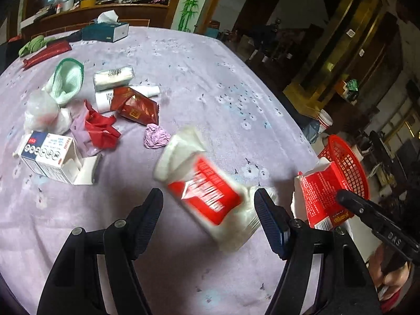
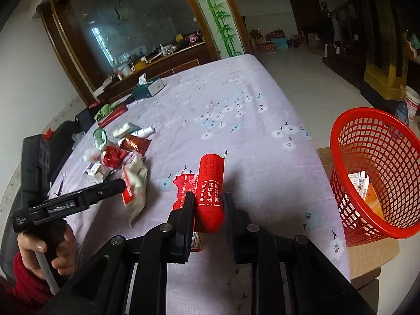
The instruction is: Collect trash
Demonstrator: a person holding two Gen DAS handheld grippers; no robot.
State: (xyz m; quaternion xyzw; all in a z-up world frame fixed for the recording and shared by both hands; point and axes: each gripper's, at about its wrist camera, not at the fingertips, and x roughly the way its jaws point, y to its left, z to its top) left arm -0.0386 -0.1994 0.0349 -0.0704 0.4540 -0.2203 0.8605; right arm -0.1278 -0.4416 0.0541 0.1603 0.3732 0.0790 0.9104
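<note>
My left gripper (image 1: 208, 195) is open above the lilac tablecloth (image 1: 210, 84). A blurred red-and-white soft pack (image 1: 202, 181) sits between its wide-apart fingers, and I cannot tell whether they touch it. The same pack (image 2: 134, 191) shows beside the left gripper's tip in the right wrist view. My right gripper (image 2: 208, 198) is shut on a red printed packet (image 2: 211, 173), held upright over the table's near right part. That packet (image 1: 320, 197) also appears at the right of the left wrist view. A red mesh basket (image 2: 367, 136) stands off the table's right edge with a few cartons inside.
A trash pile lies at the left: a white-and-blue carton (image 1: 50, 157), a crumpled red wrapper (image 1: 101, 131), a dark red packet (image 1: 136, 107), a purple wad (image 1: 156, 136) and a white tube (image 1: 105, 99). A tissue box (image 1: 105, 30) stands at the far edge. The basket rests on a cardboard surface (image 2: 367, 254).
</note>
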